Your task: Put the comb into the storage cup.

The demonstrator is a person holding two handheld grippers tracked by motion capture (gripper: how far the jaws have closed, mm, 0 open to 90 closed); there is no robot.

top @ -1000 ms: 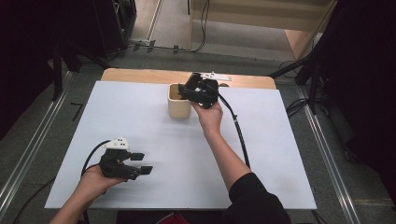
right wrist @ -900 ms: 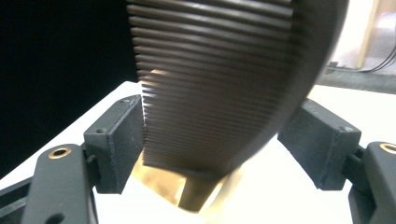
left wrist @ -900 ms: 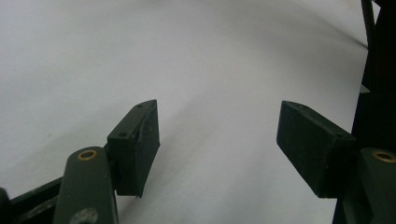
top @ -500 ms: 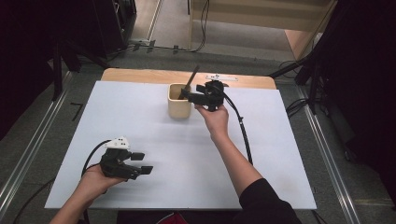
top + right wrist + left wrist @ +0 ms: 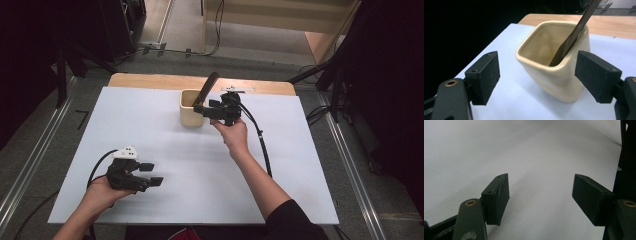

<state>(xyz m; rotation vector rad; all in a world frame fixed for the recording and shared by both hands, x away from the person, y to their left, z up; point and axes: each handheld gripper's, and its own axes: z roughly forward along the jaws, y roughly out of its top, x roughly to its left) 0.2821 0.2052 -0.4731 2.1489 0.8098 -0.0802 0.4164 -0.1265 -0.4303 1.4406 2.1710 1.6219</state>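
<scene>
Cream square cup (image 5: pixel 554 67): stands upright on the white table sheet (image 5: pixel 165 150), near the sheet's far edge, just short of the bare wooden strip (image 5: pixel 150 80) beyond it. In the right gripper view the cup sits ahead of and between the two jaws, closer to the right-hand one, touching neither.

Dark flat utensil (image 5: pixel 574 35): lower end inside the cup, leaning against the rim, handle tilted up and out past it.

Right gripper (image 5: pixel 202 111): held just beside the cup, on its right in the high view; jaws spread wide, gripping nothing.

Left gripper (image 5: pixel 151 174): well apart from the cup, toward the near left part of the sheet; jaws parted, nothing but bare sheet between them.
</scene>
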